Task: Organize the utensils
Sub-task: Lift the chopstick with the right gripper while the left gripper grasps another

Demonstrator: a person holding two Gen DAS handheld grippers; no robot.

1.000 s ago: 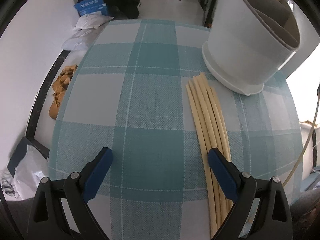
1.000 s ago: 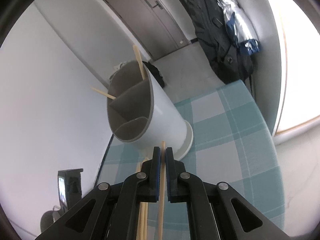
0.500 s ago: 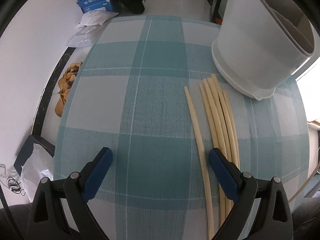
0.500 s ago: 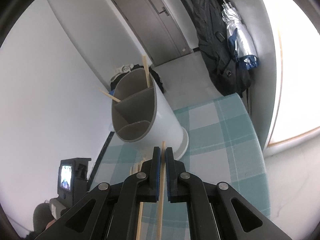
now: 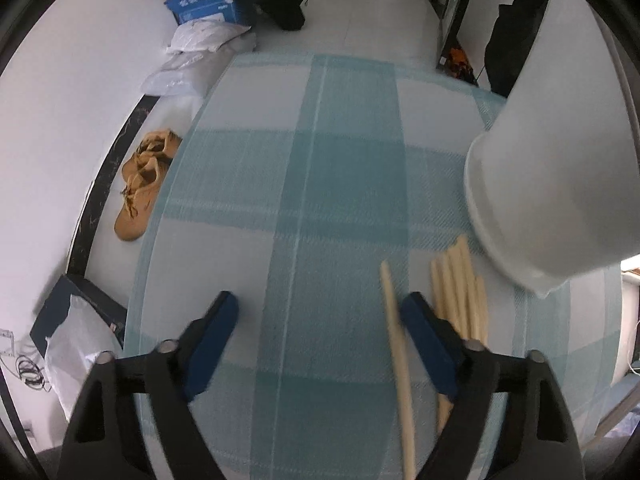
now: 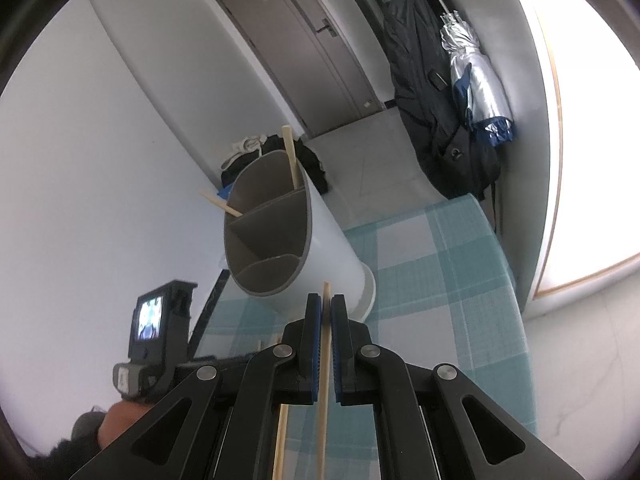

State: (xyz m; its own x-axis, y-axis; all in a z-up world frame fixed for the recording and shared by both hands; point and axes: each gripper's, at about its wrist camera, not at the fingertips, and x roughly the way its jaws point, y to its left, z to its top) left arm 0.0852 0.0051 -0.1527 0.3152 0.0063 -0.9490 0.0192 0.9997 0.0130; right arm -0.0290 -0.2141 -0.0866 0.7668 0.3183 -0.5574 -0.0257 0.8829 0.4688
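Nearest to us, our right gripper [image 6: 326,308] is clamped on a single chopstick [image 6: 323,380], the pale wooden stick running straight up between the blue pads with its tip just clear of them. Our left gripper [image 5: 320,320] points steeply down at the checked surface [image 5: 320,180], and its jaws are closing around a lone chopstick [image 5: 394,344] that lies between them, hard against the right-hand pad and not yet pressed by both.

The relation that matters is that this lone stick's long axis runs away from us, roughly in line with the left gripper's fingers, so the jaws close across its width; we judge the left hand is the nearer one for this pick. Just beyond the right-hand pad lies a bundle of chopsticks [image 5: 460,296], side by side and parallel, their far ends close to the foot of the holder.

Farther out stands the white utensil holder [image 6: 320,248], upright on the surface, grey inside and split into compartments, with two chopsticks [image 6: 290,156] already leaning in the far ones. It sits ahead of the right gripper, well apart.
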